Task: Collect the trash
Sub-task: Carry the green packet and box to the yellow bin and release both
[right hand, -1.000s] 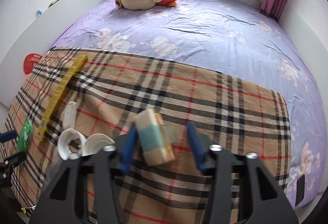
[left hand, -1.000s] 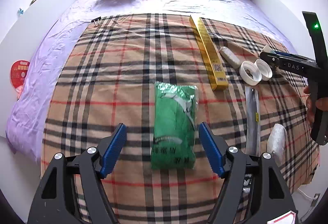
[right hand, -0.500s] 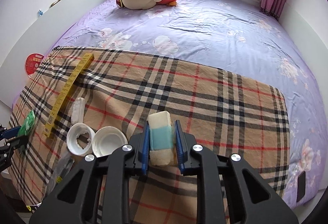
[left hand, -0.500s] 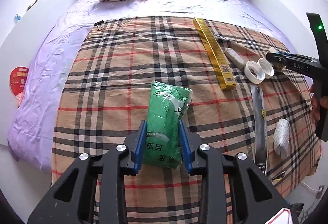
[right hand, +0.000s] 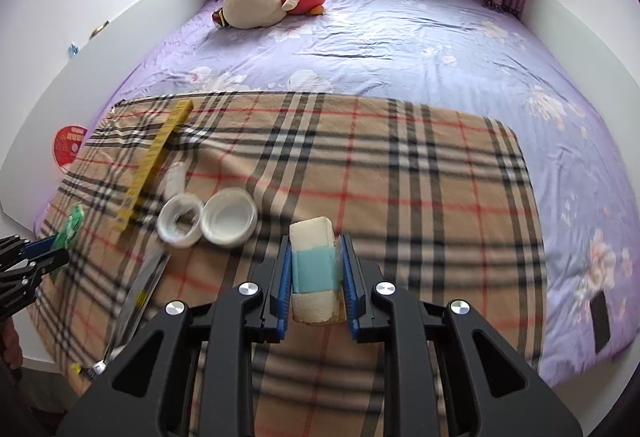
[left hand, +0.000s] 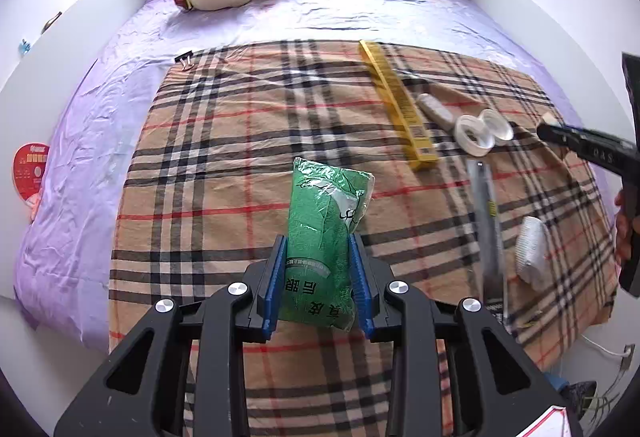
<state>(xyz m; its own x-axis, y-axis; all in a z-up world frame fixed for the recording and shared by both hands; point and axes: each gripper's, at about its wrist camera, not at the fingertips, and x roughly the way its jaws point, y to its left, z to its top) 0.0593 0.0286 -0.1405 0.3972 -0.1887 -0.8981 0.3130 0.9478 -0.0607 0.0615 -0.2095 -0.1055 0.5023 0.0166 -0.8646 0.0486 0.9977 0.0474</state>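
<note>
Gripping is seen on both sides: the left gripper (left hand: 318, 269) has its jaws clamped on the lower half of the green packet (left hand: 326, 233), and the right gripper (right hand: 315, 273) has its jaws clamped on the sponge block (right hand: 313, 269) across its blue middle band. Each piece is pinched at its narrow sides, probably so it can be carried off without slipping. Both pieces are held low over the plaid blanket (left hand: 240, 173); whether they are lifted clear cannot be told. More trash is left on the blanket: yellow box (left hand: 396, 109), two white lids (right hand: 206, 219), a clear strip wrapper (left hand: 488, 221), a white crumpled piece (left hand: 530, 249). The near blanket edge is close under both grippers. Open room is offered behind the packet and right of the sponge block. The lids lie just beside the right gripper's left finger, so a sideways swing could knock them.
</note>
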